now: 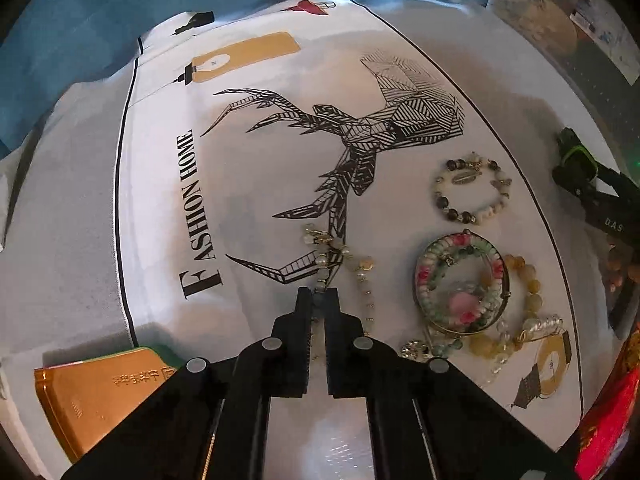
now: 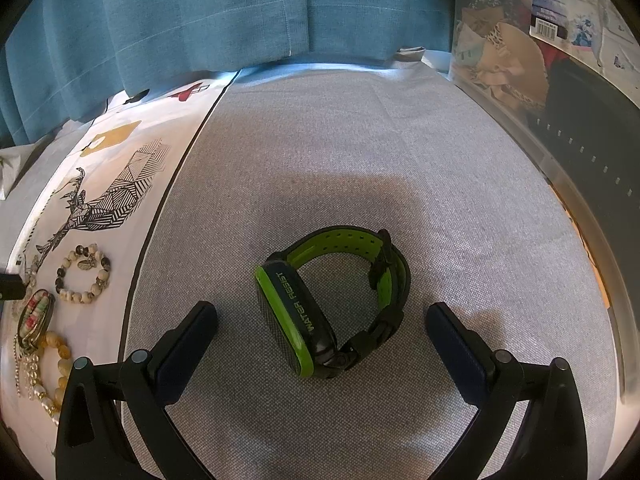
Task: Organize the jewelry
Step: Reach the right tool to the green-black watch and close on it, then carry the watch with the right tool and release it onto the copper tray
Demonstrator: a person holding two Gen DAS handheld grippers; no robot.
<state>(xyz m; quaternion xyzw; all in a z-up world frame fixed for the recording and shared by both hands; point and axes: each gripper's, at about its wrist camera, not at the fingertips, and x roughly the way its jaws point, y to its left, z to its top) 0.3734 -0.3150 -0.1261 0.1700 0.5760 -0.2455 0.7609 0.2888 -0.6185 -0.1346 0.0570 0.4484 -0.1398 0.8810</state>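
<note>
Left wrist view: the left hand-held gripper has its black ribbed jaws pinched closed on a pale bead strand, a loose string of round milky and greenish beads with small gold links, lying on the printed cloth just beyond the tips.
Bangle stack: to the right, a thin metal ring with coiled pink, green and white glassy beads inside it.
Amber bead bracelet: chunky translucent yellow rounds, touching the stack's right side.
Stone bracelet: farther right, a closed circle of cream and dark mottled beads with a metal leaf charm, apart from the rest.
Gold box: near left, shiny metallic orange with embossed characters.
Right wrist view: the right hand-held gripper is spread wide, with flat dark pads.
Watch: between those jaws and touching neither; a rubbery black and lime perforated strap, buckled into a loop, lying on its side on the grey woven desk.
Curtain: blue textured fabric at the far edge.
</note>
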